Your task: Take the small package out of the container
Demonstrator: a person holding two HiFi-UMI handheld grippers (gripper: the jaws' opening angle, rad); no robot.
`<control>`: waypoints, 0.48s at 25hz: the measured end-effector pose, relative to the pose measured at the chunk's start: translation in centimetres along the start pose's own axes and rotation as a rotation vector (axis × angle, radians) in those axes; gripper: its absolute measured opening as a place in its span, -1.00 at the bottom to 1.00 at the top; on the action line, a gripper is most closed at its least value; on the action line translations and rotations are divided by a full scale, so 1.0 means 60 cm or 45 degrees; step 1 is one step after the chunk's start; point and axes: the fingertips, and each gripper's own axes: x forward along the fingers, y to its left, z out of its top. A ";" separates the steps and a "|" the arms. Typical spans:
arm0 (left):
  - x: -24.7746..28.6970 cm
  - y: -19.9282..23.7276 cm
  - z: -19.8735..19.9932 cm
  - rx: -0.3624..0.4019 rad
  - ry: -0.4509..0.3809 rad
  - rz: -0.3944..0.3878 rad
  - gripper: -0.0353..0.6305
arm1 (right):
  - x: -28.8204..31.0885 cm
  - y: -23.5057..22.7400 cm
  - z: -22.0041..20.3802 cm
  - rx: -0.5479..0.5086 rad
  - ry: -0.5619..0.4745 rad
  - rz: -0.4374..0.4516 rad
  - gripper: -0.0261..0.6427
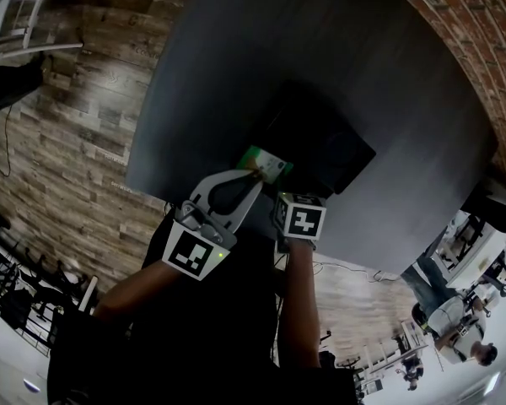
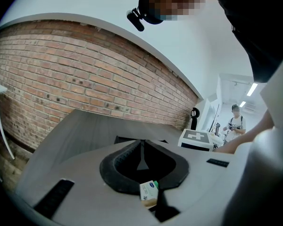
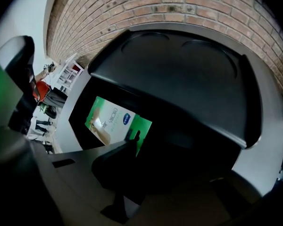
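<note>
The small green-and-white package (image 1: 266, 163) lies at the near-left end of the black container (image 1: 333, 154) on the dark table. In the right gripper view the package (image 3: 114, 121) rests in the container's open lower section (image 3: 179, 79), with nothing gripping it. My left gripper (image 1: 255, 175) is shut, its tip just short of the package. In the left gripper view the package (image 2: 149, 192) shows through the gap behind the closed tips (image 2: 141, 144). My right gripper (image 1: 293, 194) is at the container's near edge. Its dark tips (image 3: 132, 139) look closed and overlap the package's lower right corner.
The round dark table (image 1: 236, 57) ends just under my grippers. A brick wall (image 1: 472, 40) runs behind it. Wood floor (image 1: 67, 125) and a white chair (image 1: 25, 15) lie to the left. People stand at the far right (image 1: 455, 327).
</note>
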 end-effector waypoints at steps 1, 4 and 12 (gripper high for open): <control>-0.001 0.001 -0.001 -0.001 -0.001 0.002 -0.75 | -0.001 0.001 0.002 0.001 -0.014 0.005 -0.75; -0.003 0.001 -0.003 -0.004 0.003 0.004 -0.74 | -0.007 0.005 0.014 0.028 -0.066 0.036 -0.79; -0.009 0.003 -0.003 -0.005 0.002 0.009 -0.75 | -0.012 0.007 0.014 0.090 -0.085 0.061 -0.76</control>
